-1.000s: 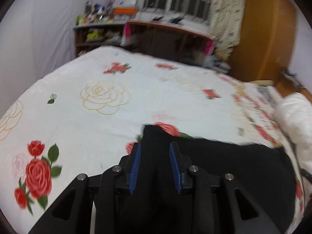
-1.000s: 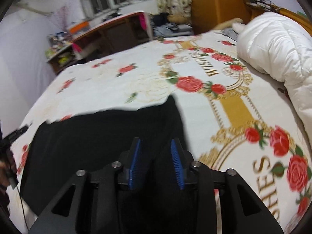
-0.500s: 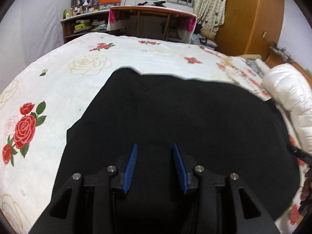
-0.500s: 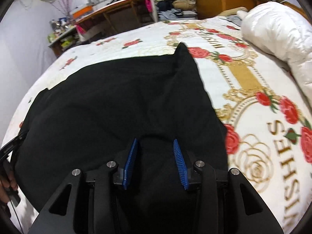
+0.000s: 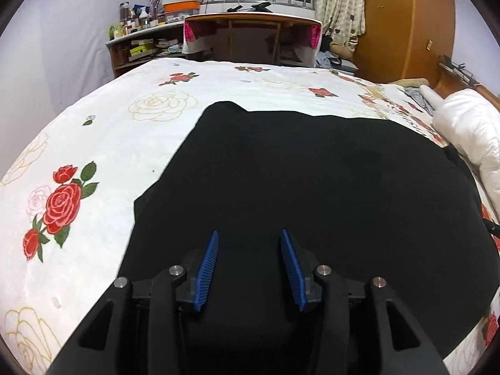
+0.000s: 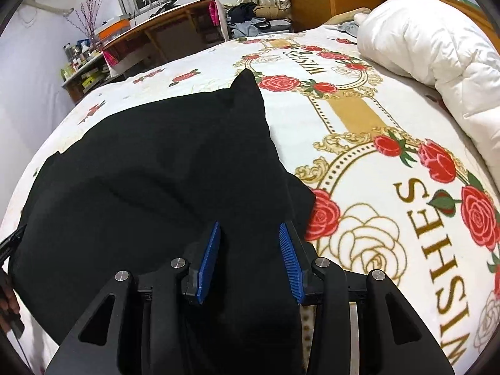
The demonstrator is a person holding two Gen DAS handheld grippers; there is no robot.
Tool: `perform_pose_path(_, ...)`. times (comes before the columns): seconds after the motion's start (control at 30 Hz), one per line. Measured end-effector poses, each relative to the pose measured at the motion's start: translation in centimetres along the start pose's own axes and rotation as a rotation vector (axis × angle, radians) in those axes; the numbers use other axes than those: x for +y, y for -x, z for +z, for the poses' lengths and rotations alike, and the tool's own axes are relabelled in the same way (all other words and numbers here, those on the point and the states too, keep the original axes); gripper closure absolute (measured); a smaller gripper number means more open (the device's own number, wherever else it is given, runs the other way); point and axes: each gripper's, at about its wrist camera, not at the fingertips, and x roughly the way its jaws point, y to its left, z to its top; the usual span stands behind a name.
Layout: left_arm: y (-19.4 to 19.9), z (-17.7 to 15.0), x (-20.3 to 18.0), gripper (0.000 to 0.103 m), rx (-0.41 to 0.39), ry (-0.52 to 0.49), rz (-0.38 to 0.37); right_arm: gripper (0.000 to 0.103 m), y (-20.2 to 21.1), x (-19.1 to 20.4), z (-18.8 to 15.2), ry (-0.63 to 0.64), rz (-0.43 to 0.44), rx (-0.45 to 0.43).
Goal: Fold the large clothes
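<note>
Black garment (image 5: 312,193) now spread over the floral bedsheet (image 5: 103,162), where a second ago it bunched near us. Our left gripper (image 5: 248,265) and right gripper (image 6: 250,259) stand with fingers wide, gripping nothing; flattening done, we judge folding next.

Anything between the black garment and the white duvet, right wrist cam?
Only bare rose-print bedspread separates the garment from the duvet; right wrist view.

Left gripper (image 5: 249,261) and right gripper (image 6: 249,254), both level, blue-padded jaws spread apart.
</note>
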Motion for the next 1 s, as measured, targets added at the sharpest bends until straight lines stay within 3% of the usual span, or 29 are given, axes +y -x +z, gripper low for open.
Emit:
perform_pose_path(0.07,0.0,0.1,0.5,0.058,-0.002,0.001,0.013,0.062,0.7,0.4,0.2,-0.006,-0.025,-0.005)
perform_pose_path(0.2,-0.2,-0.6,1.5,0.058,-0.018,-0.008,0.041,0.062,2.2,1.3,-0.1,0.013,0.004,-0.048)
perform_pose_path(0.4,-0.5,-0.7,2.7,0.058,-0.012,0.011,0.025,0.055,0.2,-0.7,-0.6,-0.029,-0.026,-0.007)
perform_pose_path(0.5,0.0,0.6,3.3,0.058,-0.01,0.029,0.023,0.055,1.6,-0.3,0.7,-0.026,-0.035,-0.031)
perform_pose_path(0.6,-0.4,2.9,3.1,0.058,-0.036,0.014,0.016,0.055,2.4,1.0,2.4,-0.005,0.01,-0.074)
perform_pose_path(0.77,-4.7,6.2,2.8,0.058,0.009,0.024,0.006,0.056,-0.9,3.9,5.1,0.072,0.05,-0.043)
perform_pose_path(0.83,-6.5,6.6,3.1,0.058,0.026,0.026,0.011,0.061,-3.2,4.0,5.8,0.092,0.021,-0.009)
perform_pose_path(0.9,-7.8,6.3,3.4,0.058,0.04,0.045,-0.003,0.075,-5.4,2.8,5.8,0.071,-0.002,0.038)
perform_pose_path(1.0,-8.2,5.7,3.4,0.058,0.015,0.052,-0.009,0.08,-6.6,1.0,5.5,0.012,0.009,0.046)
